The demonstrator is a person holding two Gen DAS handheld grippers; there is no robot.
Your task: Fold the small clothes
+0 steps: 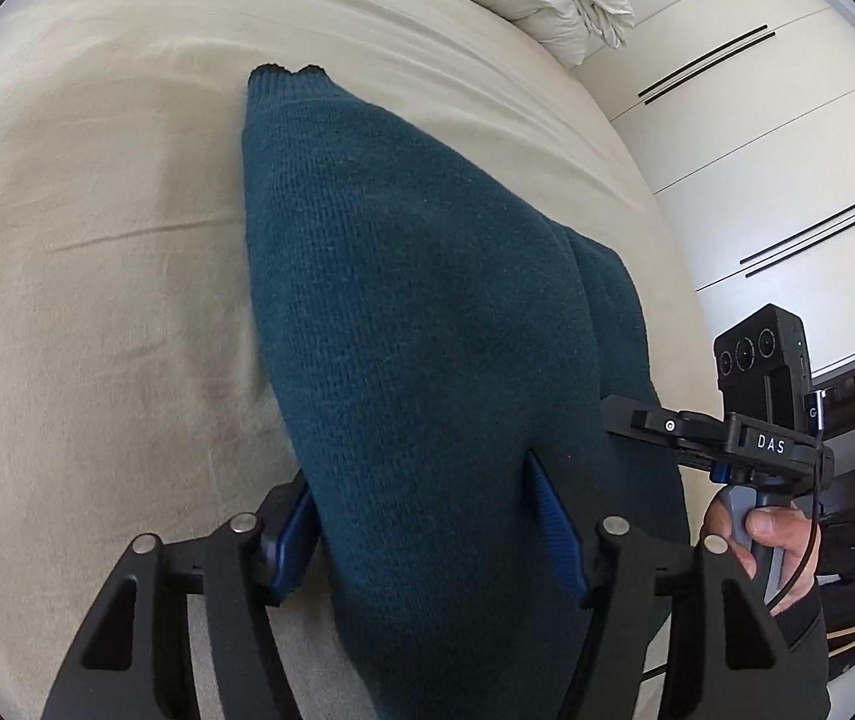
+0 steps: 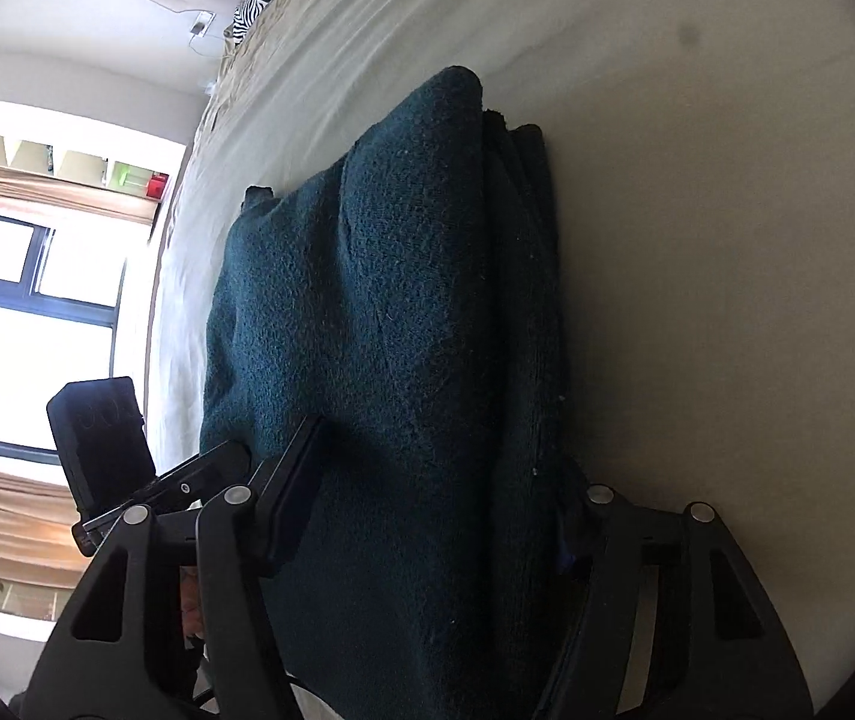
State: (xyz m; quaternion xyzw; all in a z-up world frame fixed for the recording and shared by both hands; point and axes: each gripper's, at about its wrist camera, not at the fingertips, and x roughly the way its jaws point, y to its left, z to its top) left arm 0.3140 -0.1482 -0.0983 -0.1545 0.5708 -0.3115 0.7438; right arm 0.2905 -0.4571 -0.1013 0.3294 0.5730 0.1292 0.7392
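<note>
Two pairs of tongs pinch the same dark teal knitted garment (image 1: 427, 330), which fills the centre of both views and stretches away over the beige bed sheet (image 1: 97, 210). In the left wrist view the left tongs (image 1: 427, 534) clamp a thick bunch of the knit at the bottom centre, a blue pad (image 1: 553, 534) pressed into the cloth on one side. In the right wrist view the right tongs (image 2: 427, 516) hold the near edge of what looks like a stack of folded layers (image 2: 523, 300).

By its look the knit is soft, thick and light; it should sag and drape rather than hold a crease, and its fuzzy surface ought to grip the pads well. Taking hold at the edges or corners, through all layers at once, seems the safest way to keep the fold square.

Much stays hidden. The near hem sits between the fingers and below the frame, so I cannot tell how many layers each pair has caught. Whether this is a sweater or trousers is unclear. At the lower right of the left view the other gripper body (image 1: 769, 420) and the person's right hand (image 1: 775, 546) are partly cut off.
</note>
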